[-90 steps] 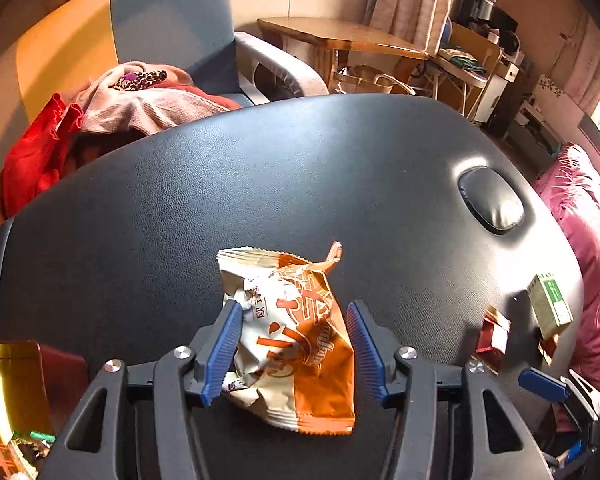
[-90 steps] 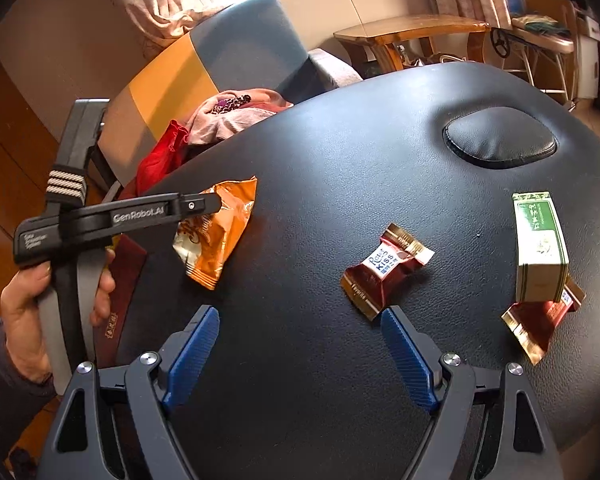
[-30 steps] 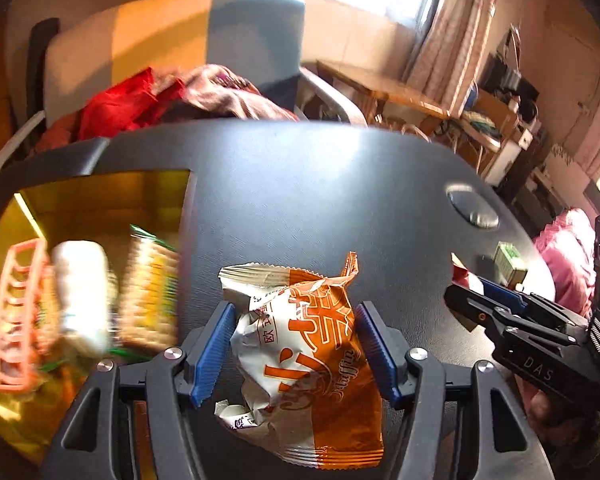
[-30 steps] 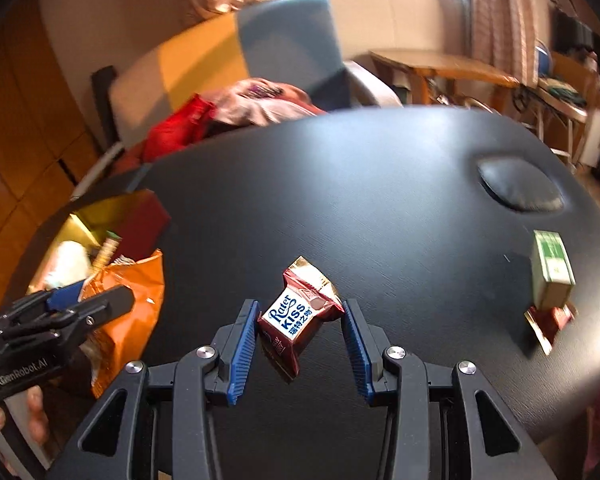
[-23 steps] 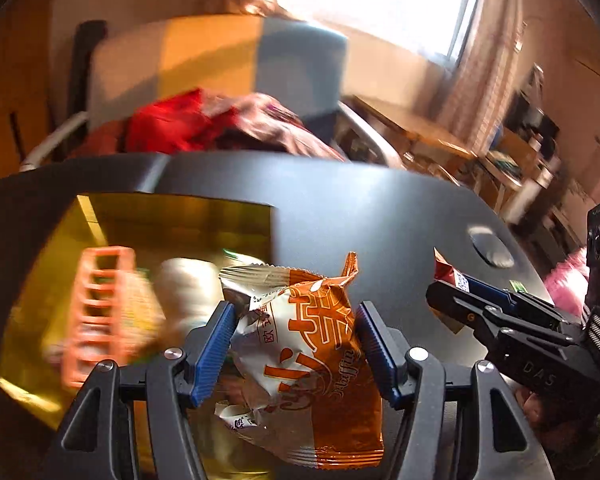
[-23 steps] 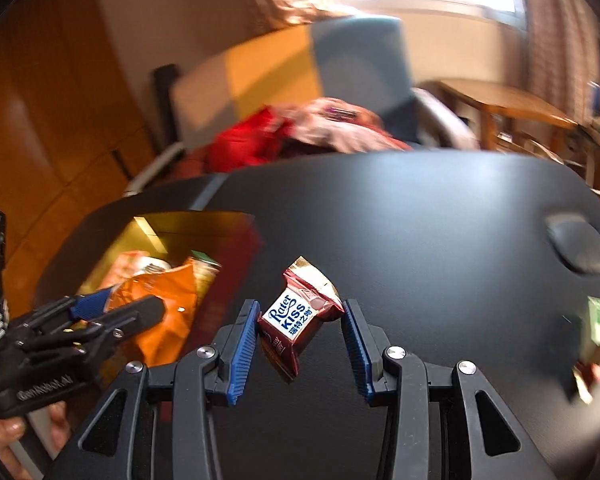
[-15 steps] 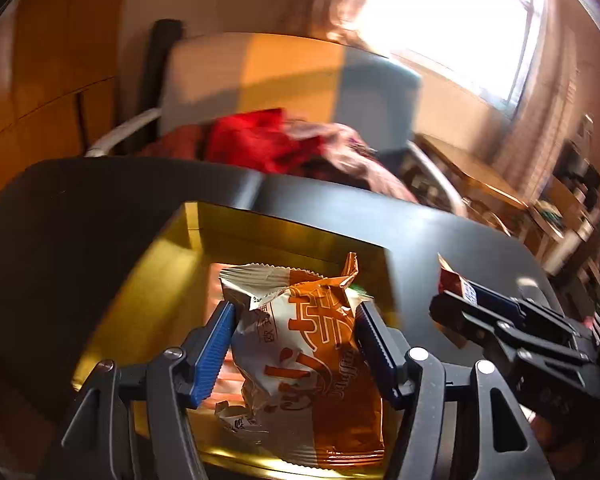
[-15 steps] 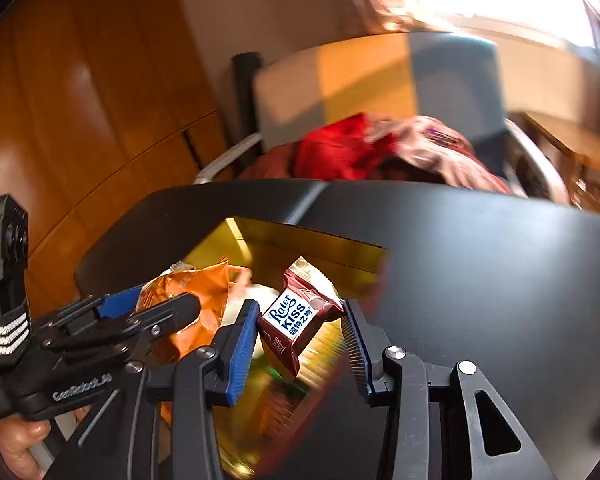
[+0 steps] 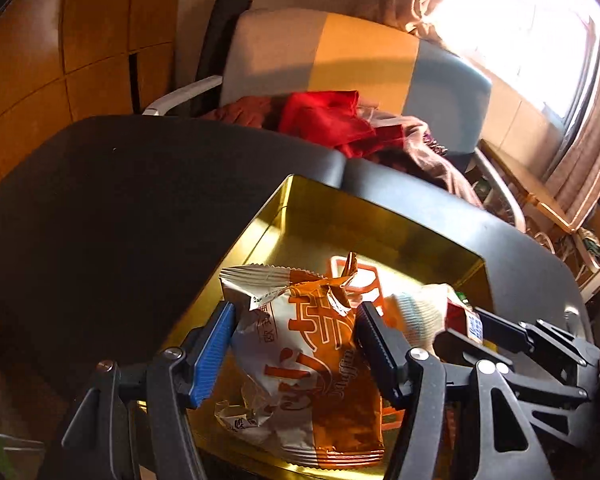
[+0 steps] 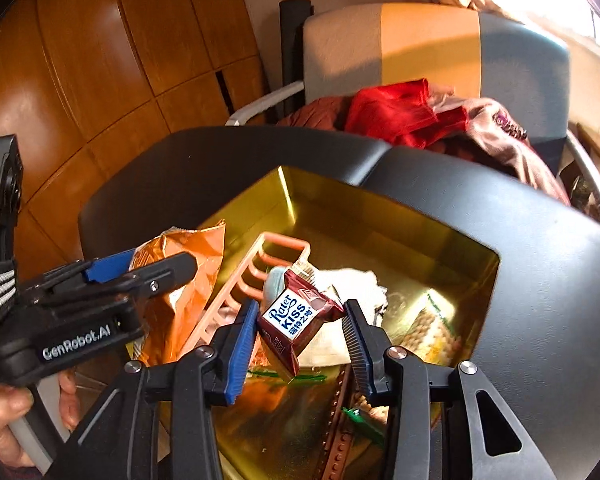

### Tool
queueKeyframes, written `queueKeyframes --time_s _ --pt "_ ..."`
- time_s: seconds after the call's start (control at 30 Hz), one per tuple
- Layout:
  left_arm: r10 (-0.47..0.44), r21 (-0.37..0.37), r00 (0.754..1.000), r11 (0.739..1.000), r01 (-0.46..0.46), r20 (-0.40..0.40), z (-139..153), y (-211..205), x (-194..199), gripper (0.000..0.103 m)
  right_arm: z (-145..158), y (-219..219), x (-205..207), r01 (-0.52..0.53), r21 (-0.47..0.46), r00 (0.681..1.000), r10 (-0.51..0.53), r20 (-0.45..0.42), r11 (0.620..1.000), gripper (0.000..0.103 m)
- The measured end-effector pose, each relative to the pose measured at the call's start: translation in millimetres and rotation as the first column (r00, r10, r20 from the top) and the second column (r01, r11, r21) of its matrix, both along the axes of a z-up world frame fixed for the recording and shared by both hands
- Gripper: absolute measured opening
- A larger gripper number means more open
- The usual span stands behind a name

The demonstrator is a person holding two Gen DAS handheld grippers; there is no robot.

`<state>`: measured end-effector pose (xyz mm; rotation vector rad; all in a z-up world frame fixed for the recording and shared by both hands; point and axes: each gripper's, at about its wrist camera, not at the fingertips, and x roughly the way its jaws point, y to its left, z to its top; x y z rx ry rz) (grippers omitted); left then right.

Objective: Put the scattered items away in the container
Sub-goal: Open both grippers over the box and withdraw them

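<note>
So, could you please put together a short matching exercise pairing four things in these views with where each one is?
Things:
1. orange snack bag
2. Rater Kiss chocolate
3. pink plastic rack
4. red cloth

Places:
A. on the chair behind the table
B. between the right gripper's fingers
C. lying inside the gold tin
D. between the left gripper's fingers

Pairs: 1-D, 2-B, 3-C, 4-A

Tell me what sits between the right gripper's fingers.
A maroon Kiss candy, clamped between the right gripper fingers above the gold tin, in the right wrist view.
</note>
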<state>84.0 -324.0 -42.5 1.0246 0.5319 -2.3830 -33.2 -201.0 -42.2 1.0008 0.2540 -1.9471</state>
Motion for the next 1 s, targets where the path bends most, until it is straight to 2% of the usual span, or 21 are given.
queueKeyframes --time_s 0.07,0.17,0.27,0.57,0.77,1.0 --pt "-0.002 0.006 1.0 1.0 0.002 -0.006 -0.7 -0.6 2.6 0.063 -5.5 2.8 -0.4 0.003 0.004 1.0 -0.003 0.017 1.0 0.052" --pt "0.004 -0.037 1.0 0.999 -0.004 -0.016 6.5 3.5 4.4 0.063 -11.7 6.8 0.4 0.009 0.013 1.0 -0.009 0.025 1.0 0.053" --pt "-0.003 -0.045 1.0 0.999 0.002 -0.025 13.5 6.6 5.4 0.063 -14.0 11.7 1.2 0.02 0.021 1.0 -0.021 0.021 1.0 0.053" --pt "-0.031 -0.061 0.999 0.998 0.029 -0.031 20.8 22.9 8.7 0.064 -6.1 27.3 4.4 0.039 -0.002 0.999 -0.039 0.022 0.999 0.054" --pt "-0.024 -0.068 0.999 0.997 0.021 -0.033 25.6 28.0 20.4 0.065 4.6 40.9 8.3 0.041 -0.083 0.994 -0.033 0.104 0.996 0.057" --pt "-0.013 -0.123 1.0 0.992 0.01 -0.024 30.1 36.2 31.0 0.066 12.7 59.1 12.6 0.089 -0.105 0.993 -0.08 0.085 0.99 0.059"
